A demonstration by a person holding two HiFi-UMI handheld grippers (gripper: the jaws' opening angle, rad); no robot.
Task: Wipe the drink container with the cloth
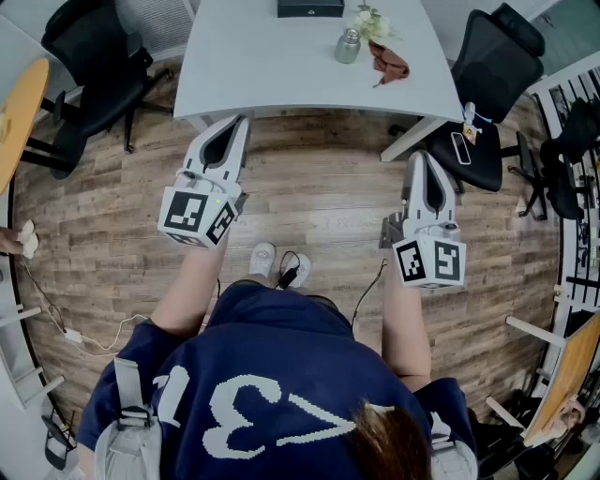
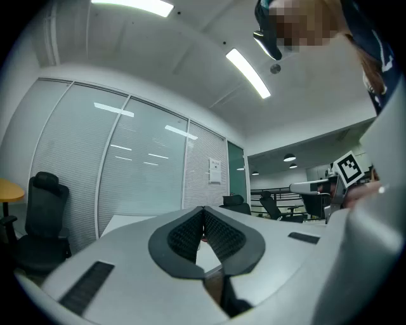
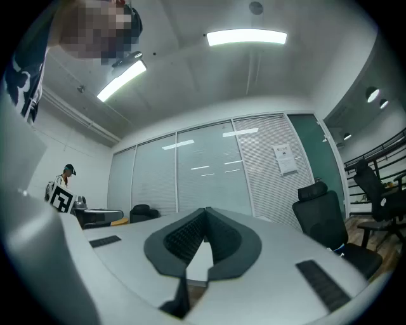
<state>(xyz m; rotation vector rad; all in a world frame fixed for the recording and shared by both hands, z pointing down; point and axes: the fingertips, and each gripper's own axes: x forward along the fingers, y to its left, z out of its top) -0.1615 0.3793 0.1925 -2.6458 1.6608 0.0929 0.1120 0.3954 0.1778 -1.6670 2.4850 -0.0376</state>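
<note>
A small silver drink container [image 1: 348, 46] stands on the white table [image 1: 262, 66] at the far side, with a rust-brown cloth [image 1: 387, 64] lying just right of it. My left gripper [image 1: 241, 121] is shut and empty, held over the wooden floor short of the table's near edge. My right gripper [image 1: 419, 156] is shut and empty too, further right and below the table's corner. In the left gripper view the left gripper [image 2: 203, 208] tilts upward with its jaws meeting at the tips. The right gripper [image 3: 206, 210] in its own view looks the same. Both are far from the container and cloth.
Black office chairs stand at the left [image 1: 89, 66] and right [image 1: 487, 89] of the table. A dark box [image 1: 310, 8] and small white flowers [image 1: 370, 21] sit on the table. A yellow round table [image 1: 17, 112] is at far left, cables [image 1: 75, 333] lie on the floor.
</note>
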